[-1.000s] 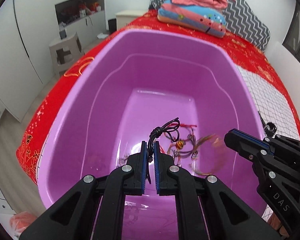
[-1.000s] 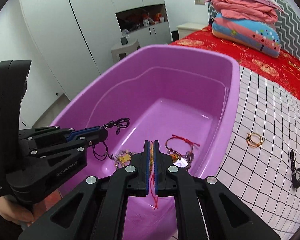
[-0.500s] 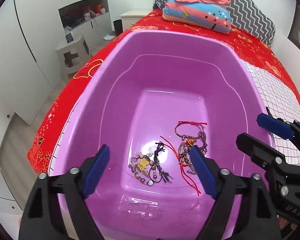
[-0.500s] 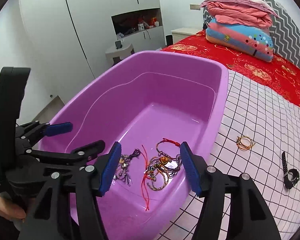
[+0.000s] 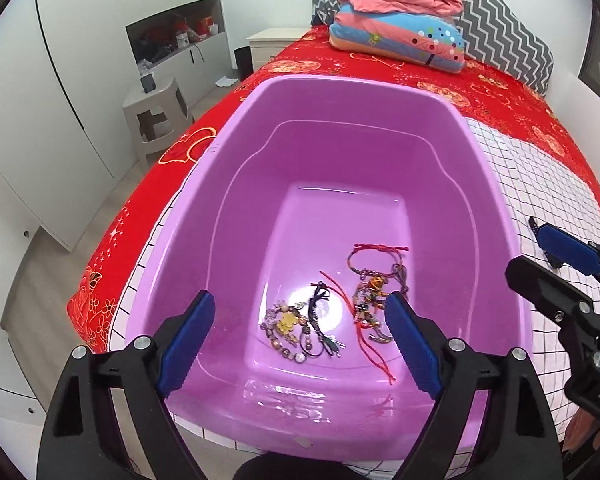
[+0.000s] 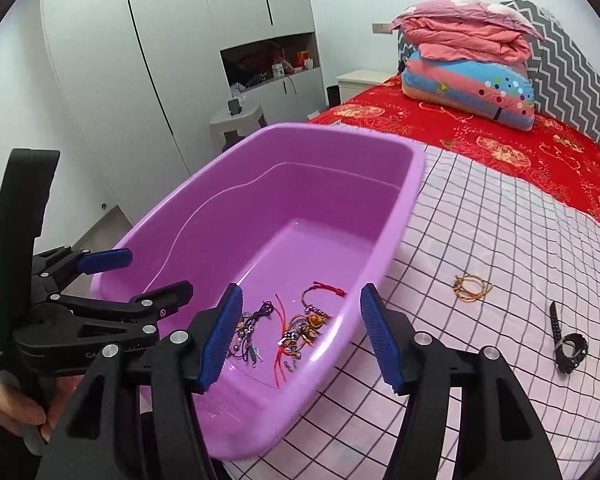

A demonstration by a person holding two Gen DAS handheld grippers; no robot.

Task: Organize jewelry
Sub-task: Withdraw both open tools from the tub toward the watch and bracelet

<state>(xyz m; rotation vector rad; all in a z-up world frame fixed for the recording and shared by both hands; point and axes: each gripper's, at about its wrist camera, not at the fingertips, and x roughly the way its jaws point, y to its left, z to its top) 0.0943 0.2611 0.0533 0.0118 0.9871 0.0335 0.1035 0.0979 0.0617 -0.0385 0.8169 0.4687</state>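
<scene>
A purple plastic tub [image 5: 364, 92] stands on the bed. On its floor lie a beaded bracelet with a yellow charm [image 5: 286, 330], a black cord [image 5: 318, 312], a red string bracelet [image 5: 376, 252] and a tangle of charms with a red cord [image 5: 366, 312]. My left gripper [image 5: 299, 298] hovers over the tub's near end, its jaws opening and holding nothing. My right gripper [image 6: 301, 289] stands open and empty above the tub's right rim [image 6: 416, 168]. On the checked sheet to the right lie an orange-gold bracelet [image 6: 470, 287] and a black strap [image 6: 566, 344].
The white checked sheet [image 6: 500, 240] covers the near part of the bed, over a red bedspread [image 5: 420, 76]. Folded quilts [image 5: 396, 36] and a zigzag pillow [image 5: 508, 40] sit at the head. A grey stool [image 5: 156, 112] and white wardrobes stand left of the bed.
Both grippers were shut on cords above the tub and have opened. The black cord and the red cord dropped onto the tub floor. Both grippers have pulled back and up a little.
</scene>
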